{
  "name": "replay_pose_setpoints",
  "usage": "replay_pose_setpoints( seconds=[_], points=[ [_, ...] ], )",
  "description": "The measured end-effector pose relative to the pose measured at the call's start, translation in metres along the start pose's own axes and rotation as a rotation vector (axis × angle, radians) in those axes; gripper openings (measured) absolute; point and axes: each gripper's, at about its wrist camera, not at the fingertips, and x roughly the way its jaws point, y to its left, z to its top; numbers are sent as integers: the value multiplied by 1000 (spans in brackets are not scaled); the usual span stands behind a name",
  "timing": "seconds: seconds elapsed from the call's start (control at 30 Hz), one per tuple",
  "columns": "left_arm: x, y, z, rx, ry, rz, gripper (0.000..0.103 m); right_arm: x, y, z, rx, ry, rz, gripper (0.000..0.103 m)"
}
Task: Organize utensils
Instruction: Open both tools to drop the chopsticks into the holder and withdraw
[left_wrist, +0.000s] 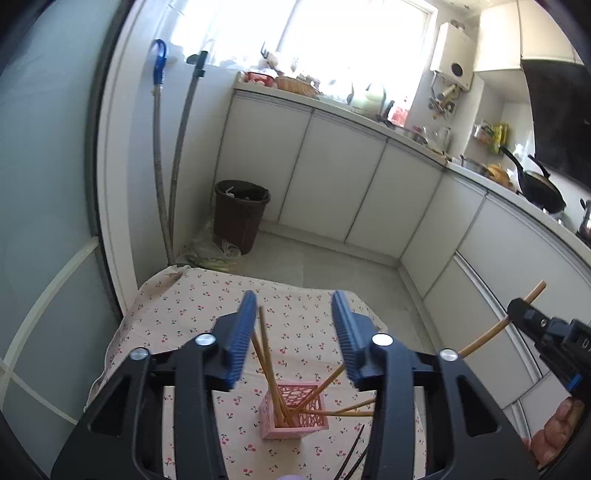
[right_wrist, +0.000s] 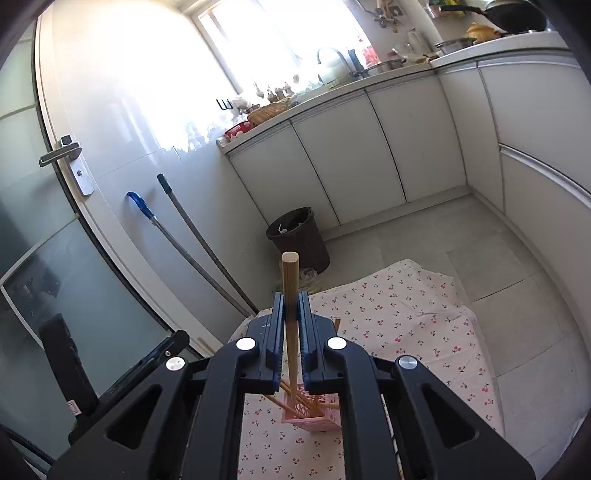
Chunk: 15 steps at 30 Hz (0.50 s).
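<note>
Loading step: the right gripper (right_wrist: 291, 321) grips a wooden chopstick (right_wrist: 290, 288), lower tip at the mouth of the pink holder (right_wrist: 314, 415) at lower centre.
Next move: judged, lower it straight in, then release.
Left gripper (left_wrist: 293, 332): jaws spread wide, empty, hovering above the holder.
Holder: on the cherry-print cloth (right_wrist: 406, 321), several chopsticks (left_wrist: 269, 365) leaning inside.
Right pose: tilted down, chopstick near vertical.

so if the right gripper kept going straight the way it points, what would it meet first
Probably the pink holder. The right gripper, jaws shut on a wooden chopstick, points down over it, and the chopstick's lower end already seems to reach the holder's opening. Depth is unclear.
</note>
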Motion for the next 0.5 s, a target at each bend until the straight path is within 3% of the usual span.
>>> replay_pose_setpoints(
  seconds=[0.17,0.5],
  points=[
    [-28,15,5,-55,-92,26,69,16,-1,-8,4,21,-29,8],
    [-19,25,-4,-56,-27,50,71,63,19,-27,-21,36,-61,8]
  ],
)
